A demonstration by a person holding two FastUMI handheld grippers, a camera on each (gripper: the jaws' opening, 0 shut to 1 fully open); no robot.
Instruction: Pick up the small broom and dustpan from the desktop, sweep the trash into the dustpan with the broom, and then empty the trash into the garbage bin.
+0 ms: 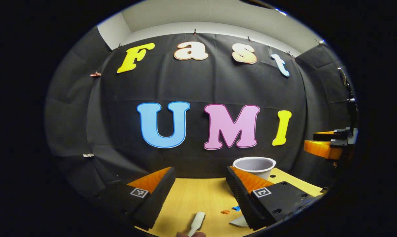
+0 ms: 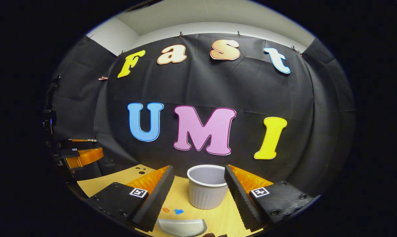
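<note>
Wood-grain desktop (image 2: 218, 219), ribbed plastic garbage bin (image 2: 207, 192), smooth plastic dustpan (image 2: 182, 227)

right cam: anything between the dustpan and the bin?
Right gripper view: bare desktop between dustpan and bin. The orange and blue scraps lie off to the left.

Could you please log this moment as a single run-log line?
phase: pre-grasp | left gripper: open | right gripper: open | broom, dustpan: on desktop | trash: unswept | garbage bin: upright
</note>
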